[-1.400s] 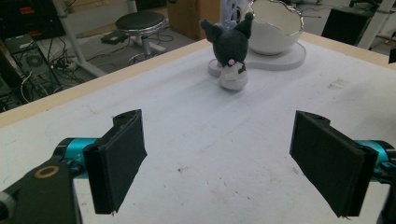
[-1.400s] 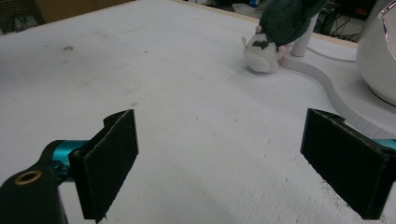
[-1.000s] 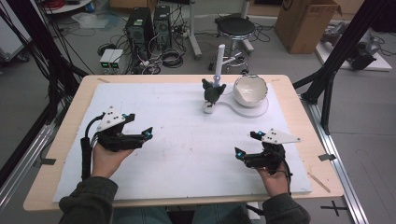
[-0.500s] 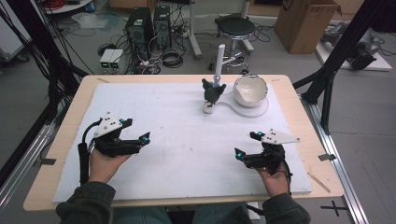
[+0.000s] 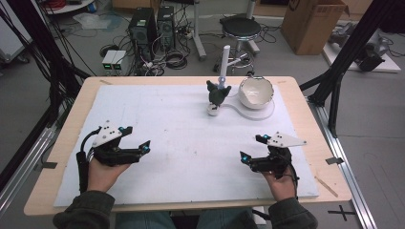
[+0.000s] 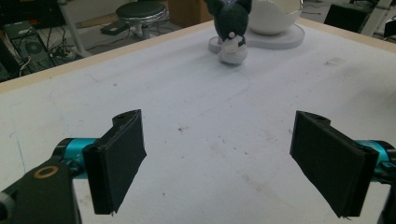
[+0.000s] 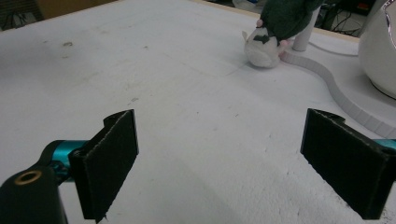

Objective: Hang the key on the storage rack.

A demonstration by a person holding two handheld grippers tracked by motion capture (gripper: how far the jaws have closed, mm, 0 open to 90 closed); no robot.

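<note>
A small dark green and white plush toy [image 5: 217, 98] stands at the far middle of the white mat, next to a white bowl [image 5: 256, 91] on a flat white base [image 5: 267, 113] with a thin white post [image 5: 224, 59]. My left gripper [image 5: 137, 138] hovers over the near left of the mat, open and empty. My right gripper [image 5: 250, 148] rests at the near right, also open and empty. Far ahead in the left gripper view are the plush toy [image 6: 231, 28] and bowl [image 6: 275, 14], beyond the open left gripper [image 6: 224, 163]. The right gripper view shows the plush toy [image 7: 275, 32], bowl [image 7: 380, 51] and open right gripper [image 7: 226, 163].
The white mat [image 5: 181, 138] covers most of a wooden table [image 5: 305, 109]. Black frame posts [image 5: 344, 62] rise at the right and left sides. Beyond the far edge are a stool [image 5: 241, 28], computer towers [image 5: 150, 28], cables and a cardboard box [image 5: 313, 24].
My left gripper has drifted a little toward the near left edge of the table. The right gripper, the plush toy and the bowl have stayed put.
</note>
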